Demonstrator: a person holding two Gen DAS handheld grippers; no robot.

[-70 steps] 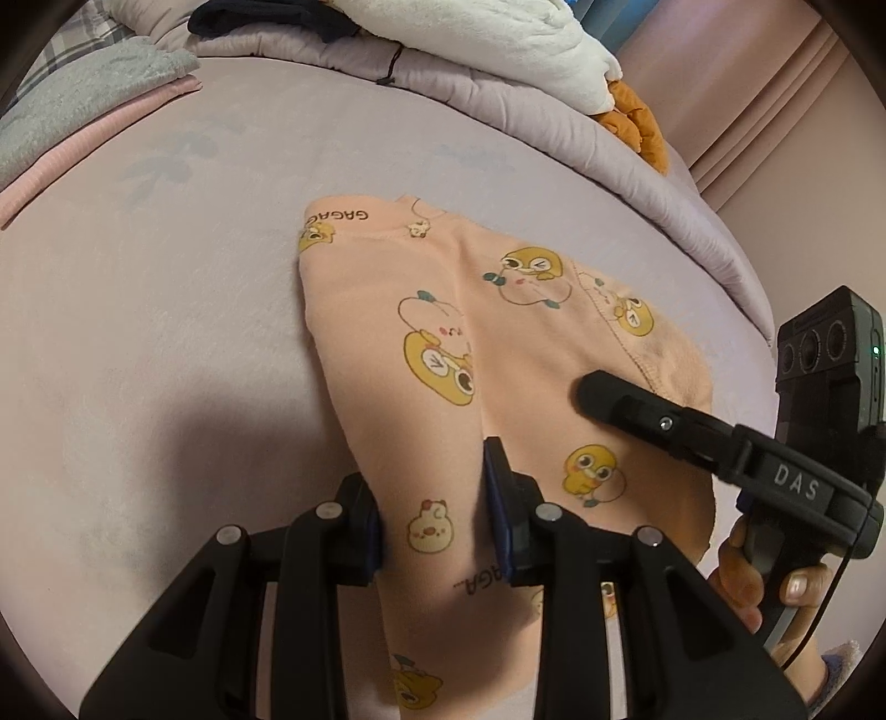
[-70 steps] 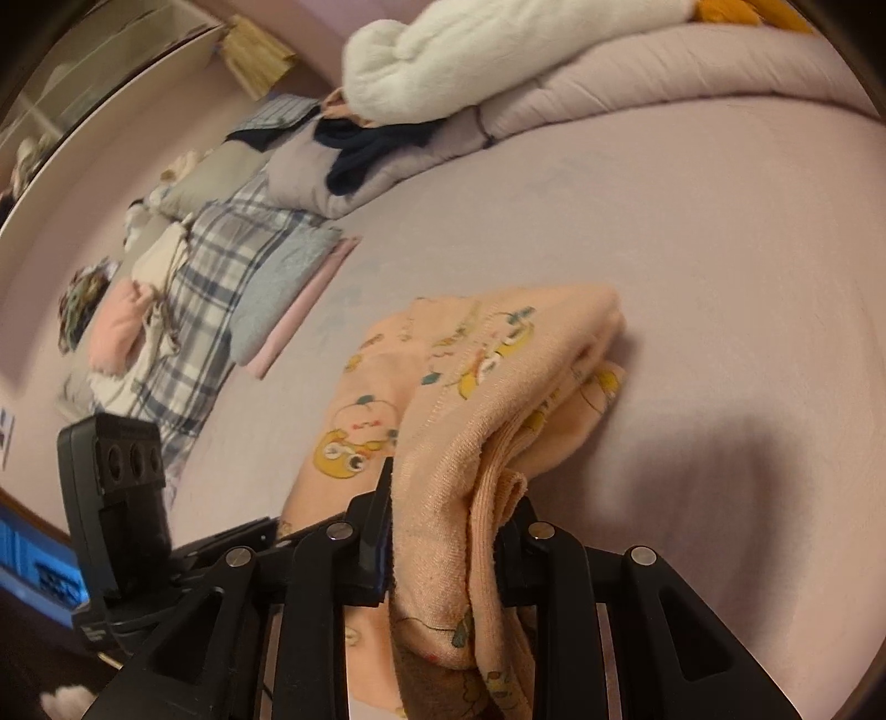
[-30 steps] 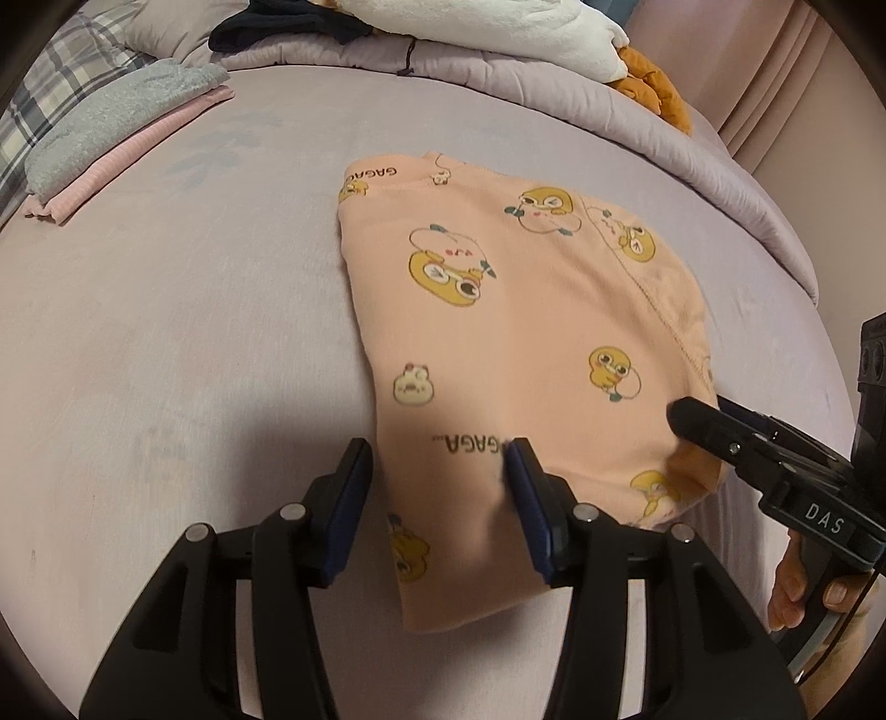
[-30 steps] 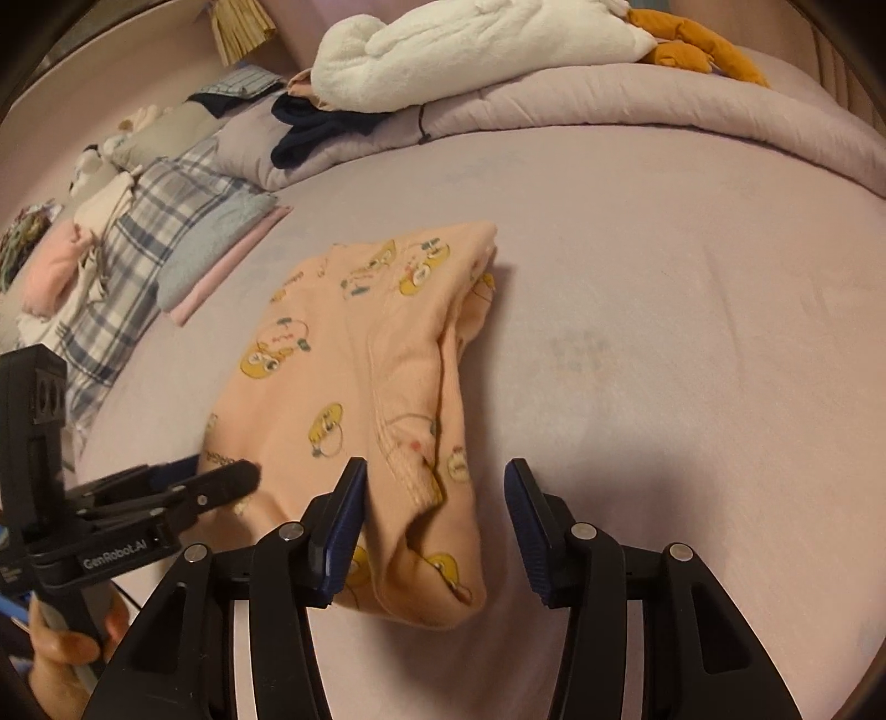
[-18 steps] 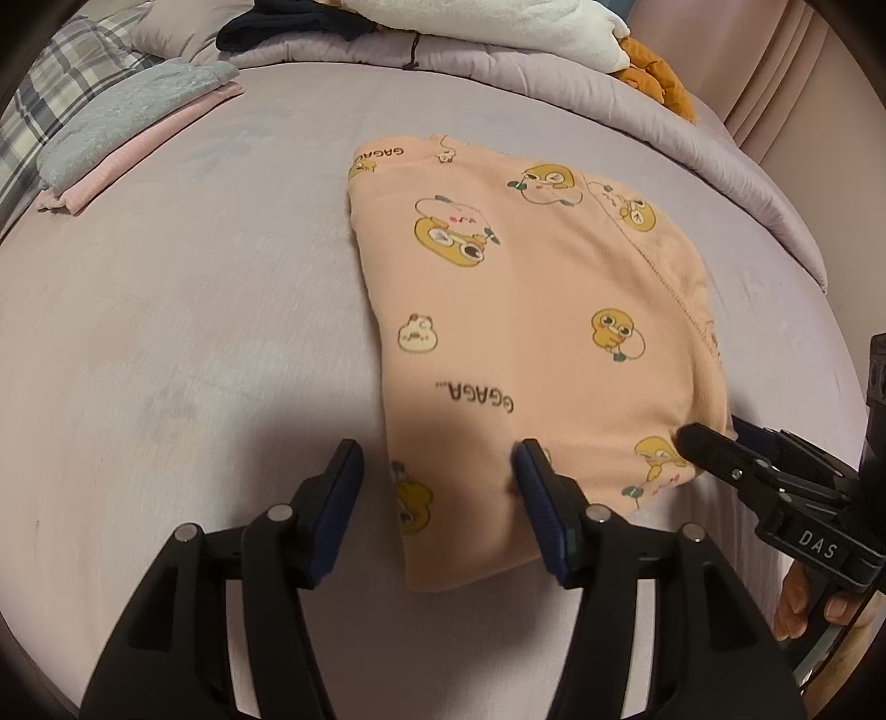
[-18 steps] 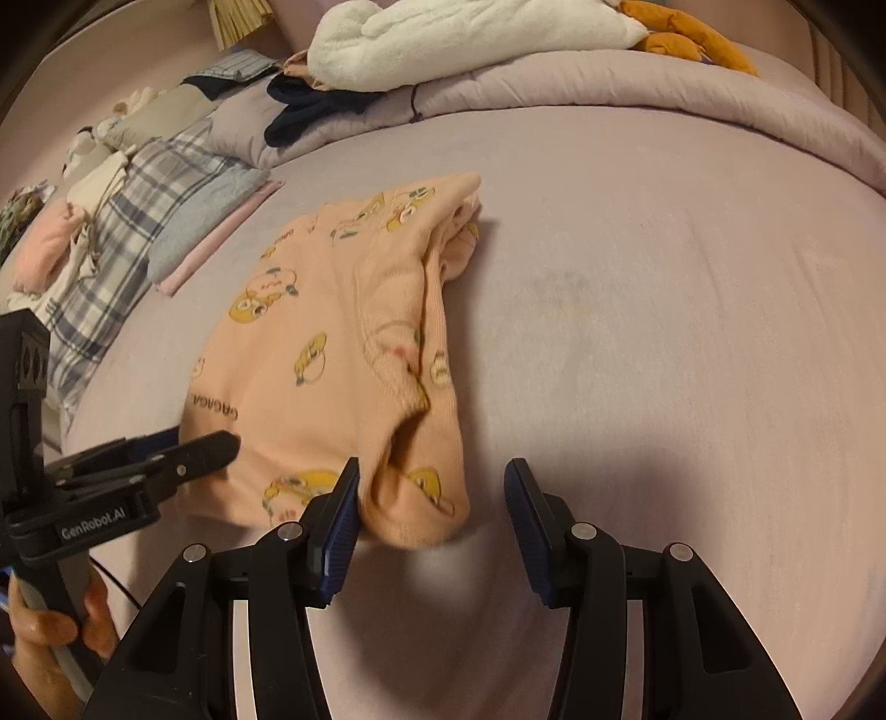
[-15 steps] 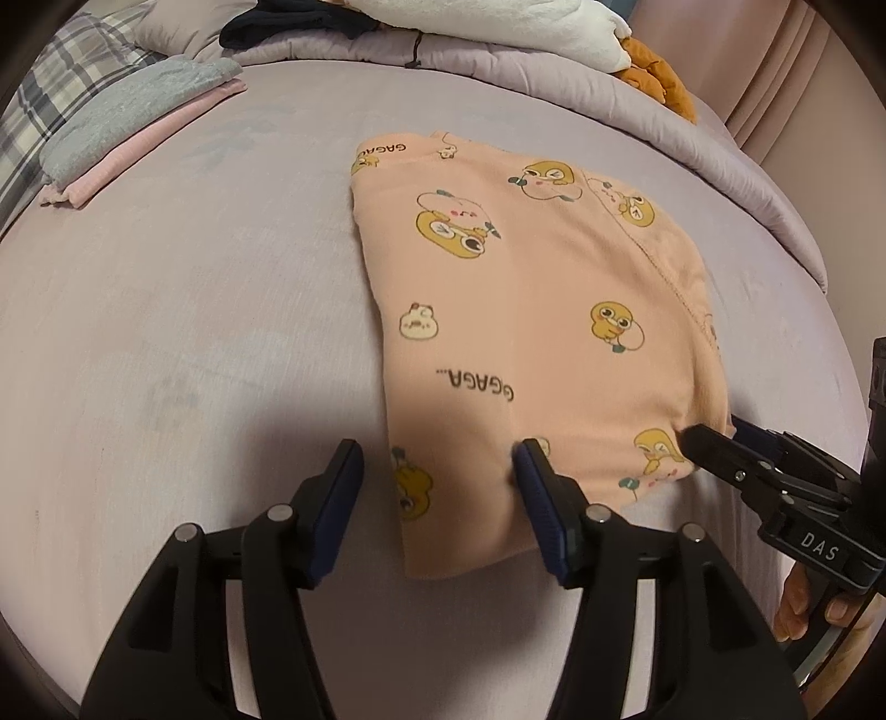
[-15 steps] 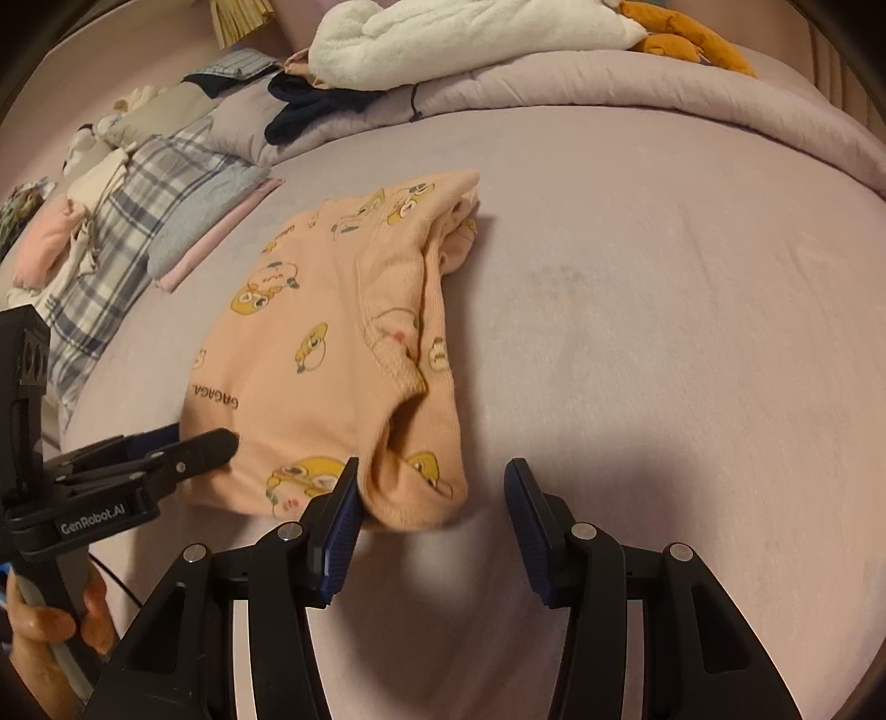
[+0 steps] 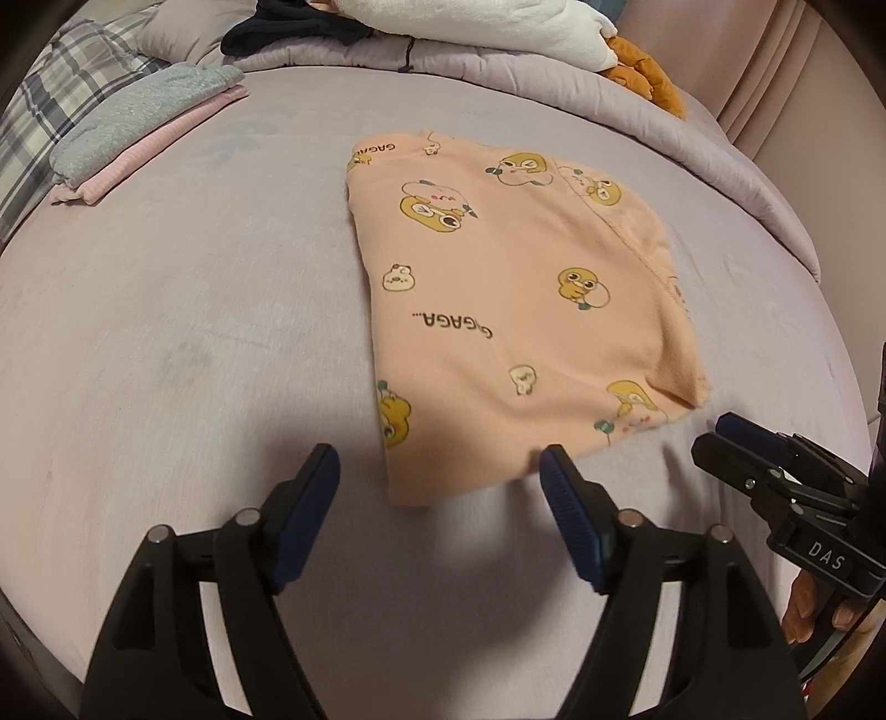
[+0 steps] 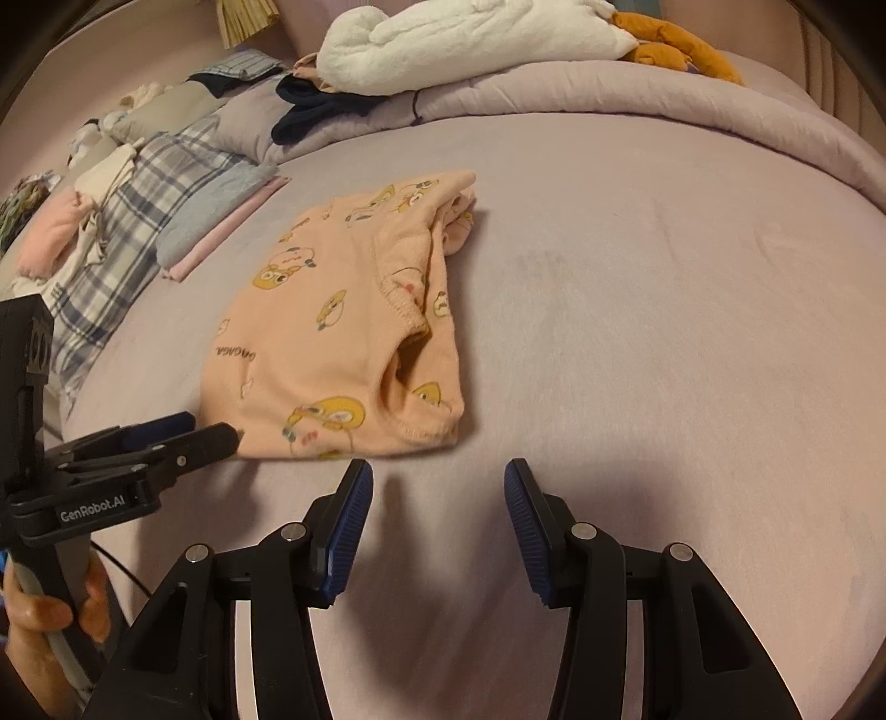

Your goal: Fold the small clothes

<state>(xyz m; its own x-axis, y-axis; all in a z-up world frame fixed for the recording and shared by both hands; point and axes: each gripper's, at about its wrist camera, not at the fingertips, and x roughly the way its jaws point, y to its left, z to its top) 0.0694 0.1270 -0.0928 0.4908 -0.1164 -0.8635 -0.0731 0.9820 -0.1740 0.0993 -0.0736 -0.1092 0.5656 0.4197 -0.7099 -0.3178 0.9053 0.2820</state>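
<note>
A small peach garment with yellow duck prints [image 9: 515, 310] lies folded flat on the lilac bed; in the right wrist view [image 10: 343, 332] its layered hem edge faces me. My left gripper [image 9: 437, 476] is open and empty, just short of the garment's near edge. My right gripper [image 10: 437, 493] is open and empty, just short of the garment's near right corner. The right gripper also shows at the lower right of the left wrist view [image 9: 775, 476], and the left gripper at the left of the right wrist view [image 10: 166, 443].
A folded grey and pink stack [image 9: 138, 138] lies at the far left of the bed [image 9: 194, 332]. A plaid blanket [image 10: 111, 243], a rolled lilac duvet [image 10: 609, 94], a white plush blanket [image 10: 470, 39] and dark clothes [image 10: 315, 111] lie along the far edge.
Both grippers let go of the garment, opened and drew back toward me. The garment now lies folded flat on the bed.
</note>
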